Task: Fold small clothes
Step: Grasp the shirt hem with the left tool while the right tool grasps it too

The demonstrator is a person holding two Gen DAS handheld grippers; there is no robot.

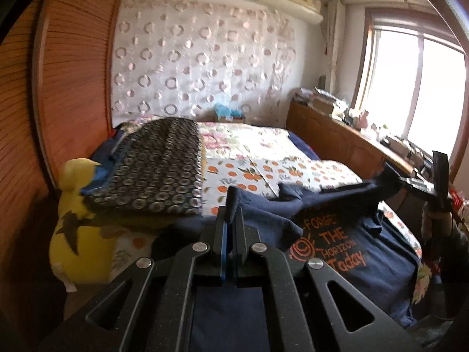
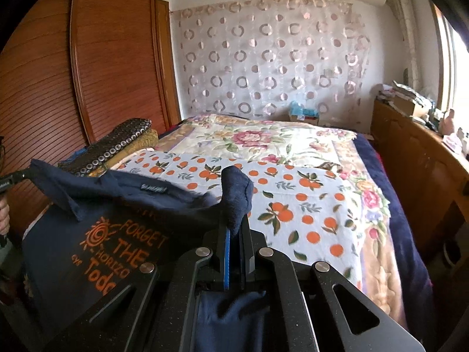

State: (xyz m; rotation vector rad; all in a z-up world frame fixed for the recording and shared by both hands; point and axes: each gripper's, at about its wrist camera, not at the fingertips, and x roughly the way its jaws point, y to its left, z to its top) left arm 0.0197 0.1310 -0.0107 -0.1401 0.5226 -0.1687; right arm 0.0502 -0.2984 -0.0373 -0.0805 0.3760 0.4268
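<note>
A navy T-shirt (image 1: 360, 252) with orange lettering lies on the bed's near end; it also shows in the right wrist view (image 2: 88, 249). My left gripper (image 1: 230, 220) is shut on one top corner of the shirt, with cloth bunched above its tips. My right gripper (image 2: 236, 228) is shut on the other top corner, where a fold of navy cloth (image 2: 237, 196) sticks up. Both hold the shirt's top edge lifted over the printed front. In the left wrist view the right gripper (image 1: 416, 182) shows at the far right.
An orange-print sheet (image 2: 293, 205) and a floral blanket (image 2: 258, 140) cover the bed. A dark patterned folded stack (image 1: 158, 170) and a yellow pillow (image 1: 70, 228) lie at the left. A wooden wardrobe (image 2: 88, 58) stands left, a cluttered wooden cabinet (image 2: 416, 152) right.
</note>
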